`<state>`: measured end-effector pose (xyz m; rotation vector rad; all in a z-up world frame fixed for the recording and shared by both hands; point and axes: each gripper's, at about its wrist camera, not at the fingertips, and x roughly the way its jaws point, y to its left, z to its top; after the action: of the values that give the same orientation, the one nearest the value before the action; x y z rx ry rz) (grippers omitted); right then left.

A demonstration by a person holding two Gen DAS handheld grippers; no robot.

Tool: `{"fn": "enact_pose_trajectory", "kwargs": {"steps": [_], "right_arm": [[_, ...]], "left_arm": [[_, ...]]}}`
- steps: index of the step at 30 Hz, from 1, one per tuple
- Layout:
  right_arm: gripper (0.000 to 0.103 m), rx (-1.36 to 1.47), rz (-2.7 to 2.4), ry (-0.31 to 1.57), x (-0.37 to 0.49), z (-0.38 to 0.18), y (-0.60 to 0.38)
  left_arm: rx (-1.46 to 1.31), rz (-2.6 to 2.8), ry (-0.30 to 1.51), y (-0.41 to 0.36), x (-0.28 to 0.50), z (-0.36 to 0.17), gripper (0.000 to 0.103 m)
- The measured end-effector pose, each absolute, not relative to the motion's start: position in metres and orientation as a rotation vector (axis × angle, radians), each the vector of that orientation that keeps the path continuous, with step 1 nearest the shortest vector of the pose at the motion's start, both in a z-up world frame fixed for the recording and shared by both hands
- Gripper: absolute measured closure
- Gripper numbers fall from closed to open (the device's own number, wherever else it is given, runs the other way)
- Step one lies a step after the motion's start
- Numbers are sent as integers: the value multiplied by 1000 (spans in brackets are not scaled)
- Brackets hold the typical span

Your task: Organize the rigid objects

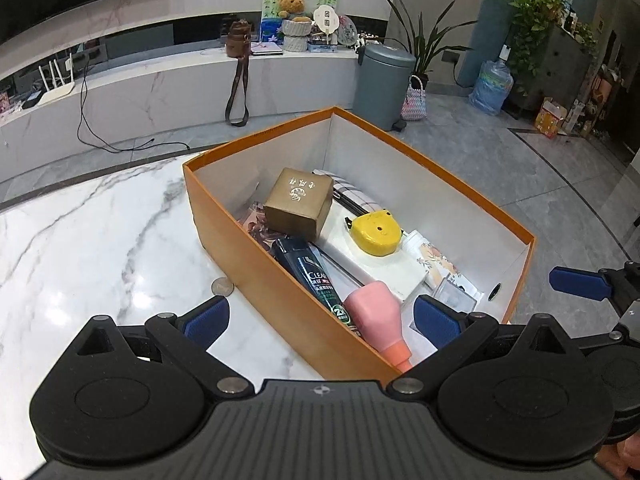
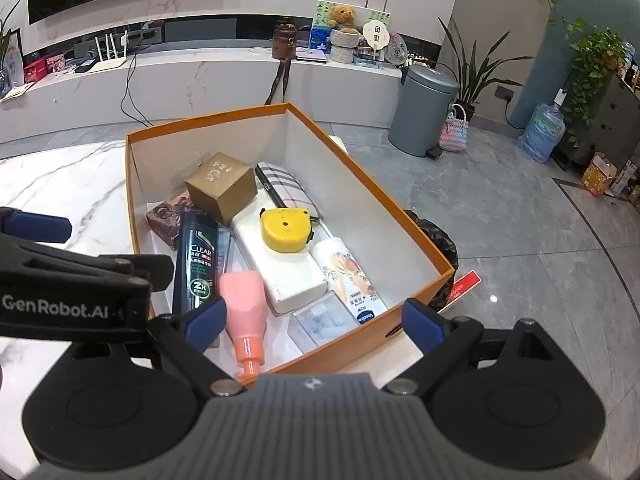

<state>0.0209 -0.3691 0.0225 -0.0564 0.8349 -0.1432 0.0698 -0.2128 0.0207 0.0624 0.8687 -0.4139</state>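
An orange box point(image 1: 256, 276) point(image 2: 416, 236) on the marble table point(image 1: 80, 240) holds several items: a brown cube box point(image 1: 298, 202) point(image 2: 222, 186), a yellow tape measure point(image 1: 374, 234) point(image 2: 284, 230), a dark shampoo bottle point(image 1: 314, 276) point(image 2: 196, 264), a pink bottle point(image 1: 378, 316) point(image 2: 244, 304), a white flat box point(image 2: 280, 272), a floral tube point(image 2: 350, 276) and a plaid case point(image 2: 286, 188). My left gripper point(image 1: 322, 318) hovers open over the box's near corner, holding nothing. My right gripper point(image 2: 314, 320) is open above the near end, empty.
A coin point(image 1: 222, 287) lies on the table beside the box's left wall. A black bag point(image 2: 434, 240) and a red label point(image 2: 466, 282) sit past the box's right side. Beyond are a grey bin point(image 1: 382, 80), plants and a low white counter point(image 1: 160, 84).
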Motion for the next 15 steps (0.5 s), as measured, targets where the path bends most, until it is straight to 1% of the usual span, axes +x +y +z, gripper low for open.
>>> {"fn": "enact_pose_trajectory", "kwargs": {"steps": [15], "right_arm": [[10, -74, -154, 848, 20, 19, -369]], "left_arm": [[84, -407, 871, -216, 67, 20, 0]]}}
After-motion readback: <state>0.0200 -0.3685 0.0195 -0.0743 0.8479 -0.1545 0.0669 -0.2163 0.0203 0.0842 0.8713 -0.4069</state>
